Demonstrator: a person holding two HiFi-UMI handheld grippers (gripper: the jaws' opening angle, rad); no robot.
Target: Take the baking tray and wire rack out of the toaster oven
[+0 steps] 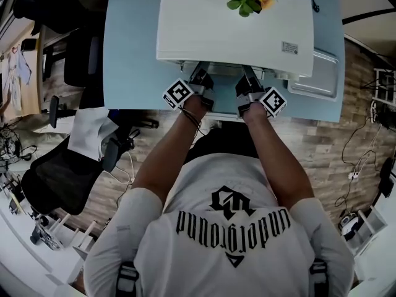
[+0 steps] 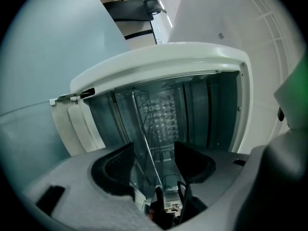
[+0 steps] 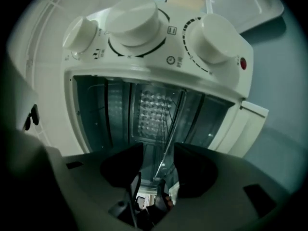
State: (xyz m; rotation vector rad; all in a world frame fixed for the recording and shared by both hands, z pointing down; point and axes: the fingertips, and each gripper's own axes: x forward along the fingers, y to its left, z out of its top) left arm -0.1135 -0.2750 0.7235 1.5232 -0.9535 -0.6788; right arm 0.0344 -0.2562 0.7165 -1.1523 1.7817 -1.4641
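While head view hides the wire rack (image 2: 144, 129), both gripper views show it between parted jaws

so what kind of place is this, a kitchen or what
Probably an office or lab workspace, not a kitchen: the toaster oven sits on a pale blue table, black office chairs stand beside it, and loose cables trail over the wood-look floor.

Left tool (image 1: 201, 79), right tool (image 1: 248, 82) at oven (image 1: 235, 30)

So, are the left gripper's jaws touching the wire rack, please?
Apart: the left gripper view shows the wire rack passing between the open jaws of the left gripper, clear of both.
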